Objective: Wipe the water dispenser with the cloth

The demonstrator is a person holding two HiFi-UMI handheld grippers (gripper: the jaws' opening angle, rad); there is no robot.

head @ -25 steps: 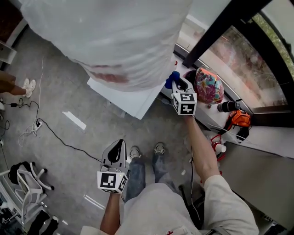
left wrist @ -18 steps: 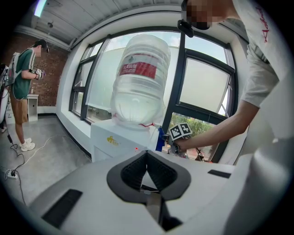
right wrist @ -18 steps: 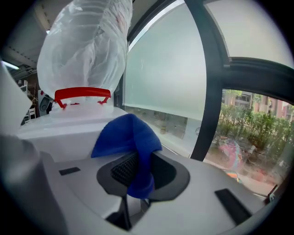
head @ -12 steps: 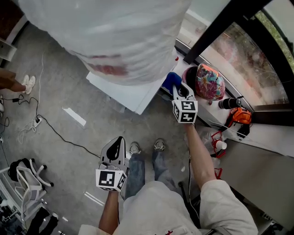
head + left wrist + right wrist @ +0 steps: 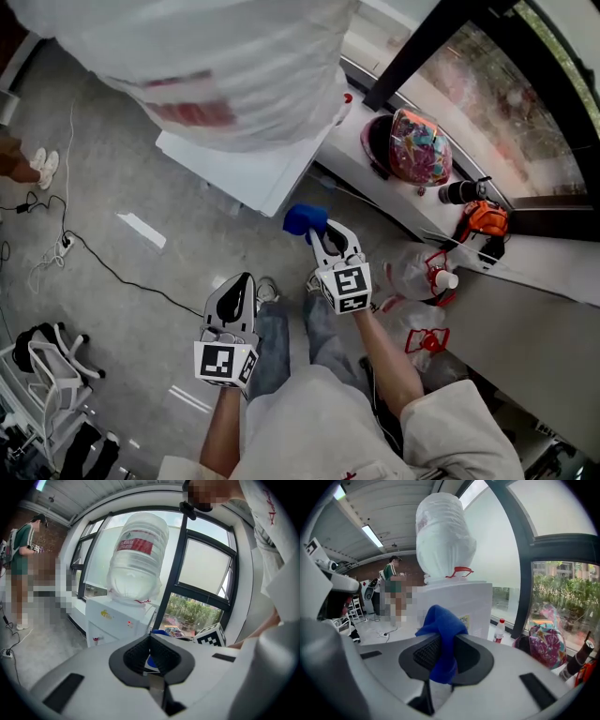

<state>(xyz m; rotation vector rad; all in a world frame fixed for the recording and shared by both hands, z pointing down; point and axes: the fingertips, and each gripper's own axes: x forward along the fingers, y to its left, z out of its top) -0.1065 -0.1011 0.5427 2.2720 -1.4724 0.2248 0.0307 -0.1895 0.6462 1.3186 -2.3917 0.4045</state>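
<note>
Grips the blue cloth (image 5: 440, 634) in the right gripper's (image 5: 321, 234) jaws, bunched above the tips, short of the water dispenser (image 5: 457, 604) ahead. Holds the left gripper's (image 5: 150, 638) jaws together, empty. Likely wiping left to do.

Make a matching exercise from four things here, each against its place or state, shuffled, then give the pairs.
1 cloth
2 left gripper
3 jug
4 red-capped bottle

a on the sill
b shut, empty
c atop the dispenser
d clamped in the right gripper

Pairs: 1-d, 2-b, 3-c, 4-a
</note>
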